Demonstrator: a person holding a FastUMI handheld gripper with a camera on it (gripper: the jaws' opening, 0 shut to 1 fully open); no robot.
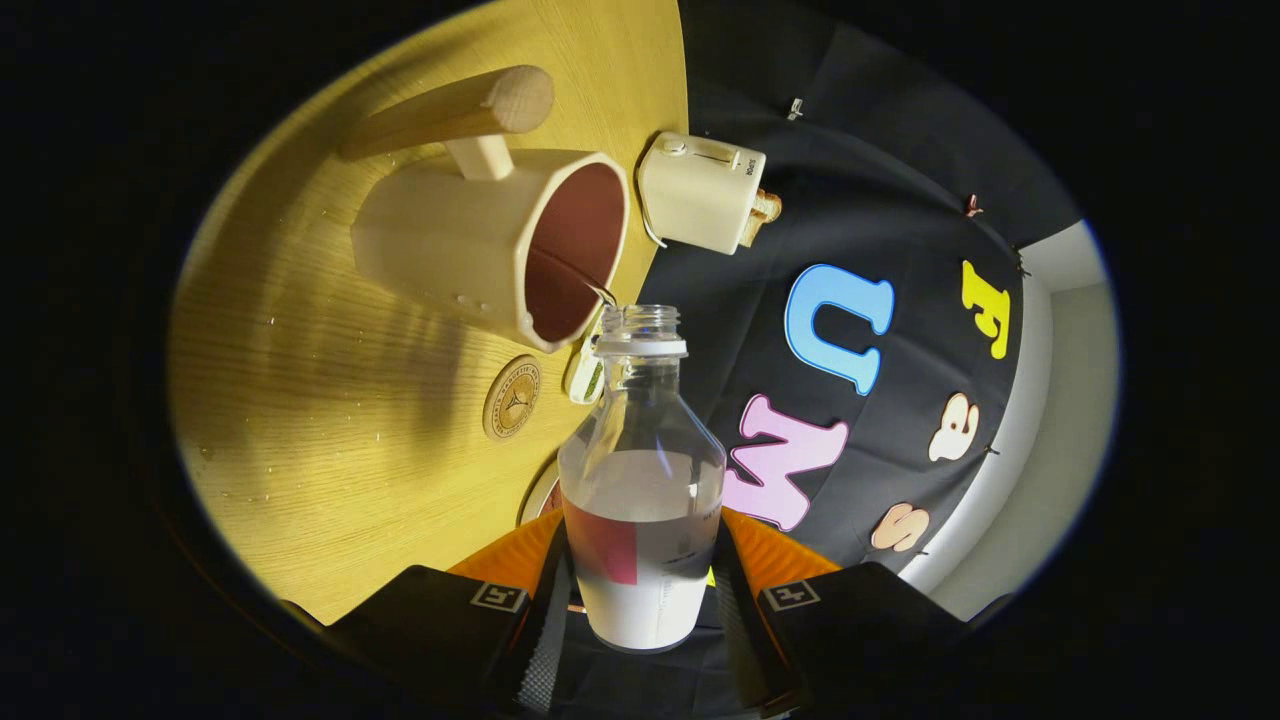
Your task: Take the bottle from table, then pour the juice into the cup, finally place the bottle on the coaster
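The jaws of the gripper (pixel 640 600) pinch the clear bottle (pixel 641 470) on both sides, its open neck tipped toward the cup (pixel 495 240). A thin stream runs into the cup's dark interior. Beside the cup on the wooden bench (pixel 330 430) lies a round coaster (pixel 512 398). Beyond stand a cream toaster (pixel 702 190) and a wooden cylinder (pixel 455 108), perhaps a rolling pin.

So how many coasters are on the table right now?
1. The coaster lies on the table beside the cup, ahead of the claw shut on the bottle. Others may be hidden.
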